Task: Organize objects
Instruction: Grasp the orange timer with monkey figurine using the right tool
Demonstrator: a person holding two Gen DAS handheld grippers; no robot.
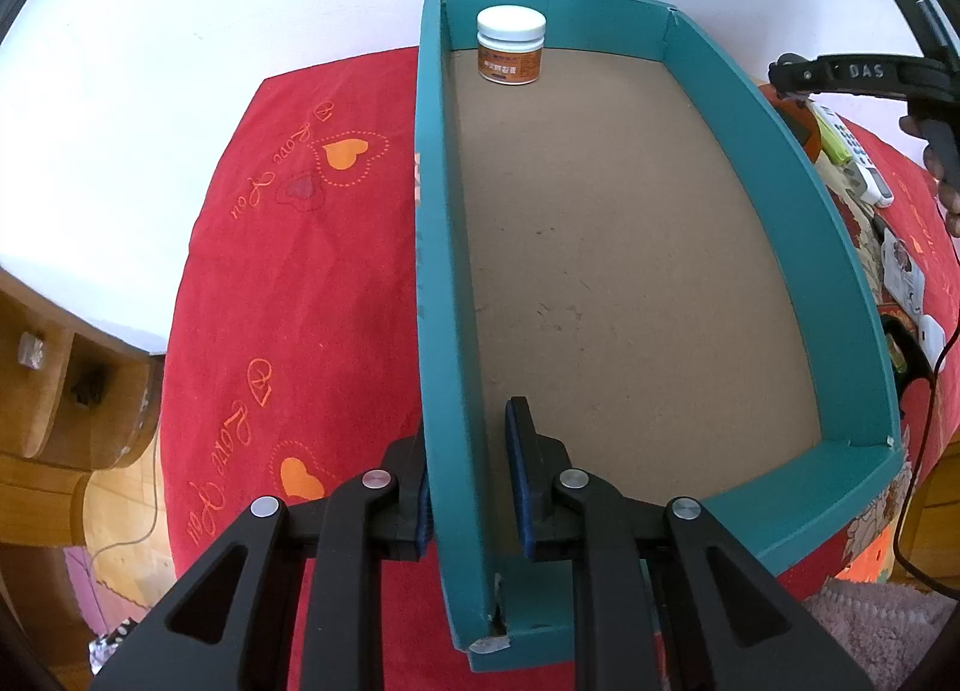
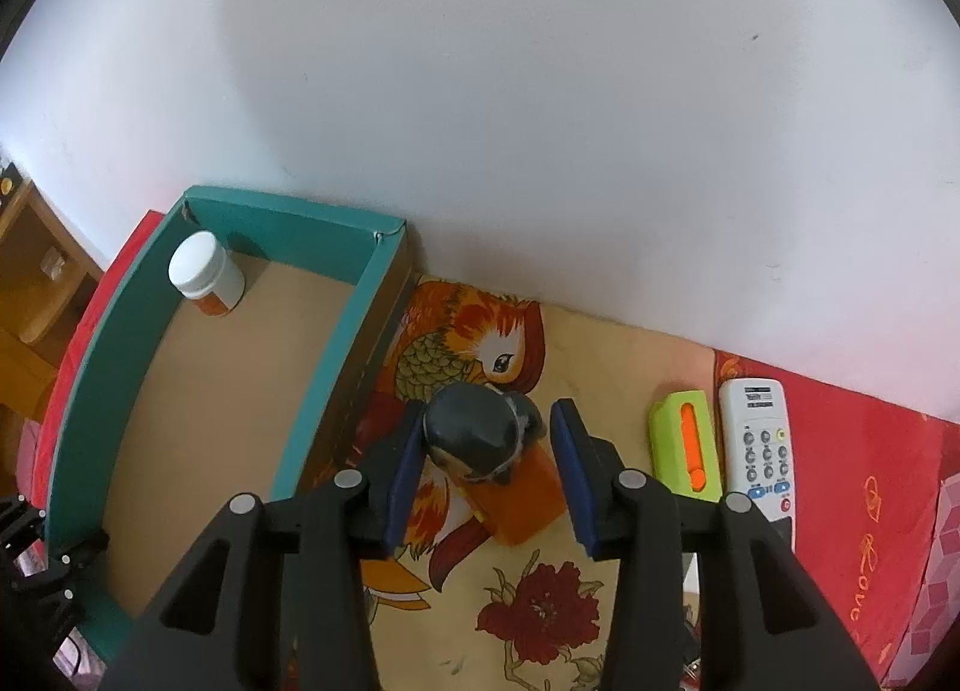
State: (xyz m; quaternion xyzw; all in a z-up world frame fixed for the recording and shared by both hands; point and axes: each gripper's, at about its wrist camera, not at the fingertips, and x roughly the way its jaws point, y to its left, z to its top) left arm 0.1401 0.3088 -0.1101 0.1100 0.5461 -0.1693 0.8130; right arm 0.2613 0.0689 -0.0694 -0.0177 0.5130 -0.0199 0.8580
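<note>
A teal box [image 1: 834, 247] with a brown cardboard floor lies on the red cloth. My left gripper [image 1: 467, 427] is shut on its left wall near the front corner. A white-lidded jar [image 1: 511, 45] stands in the far left corner of the box. In the right wrist view an orange bottle with a dark cap [image 2: 480, 439] stands tilted on the patterned cloth, just right of the teal box [image 2: 336, 379]. My right gripper [image 2: 489, 421] straddles the bottle. The left pad is at the cap, and a gap shows at the right pad.
A lime-green case with an orange strip [image 2: 684, 445] and a white remote [image 2: 759, 445] lie right of the bottle. A white plug [image 1: 933, 337] with a black cable sits at the right edge. The white wall [image 2: 480, 90] rises close behind. Wooden furniture [image 1: 60, 391] stands to the left.
</note>
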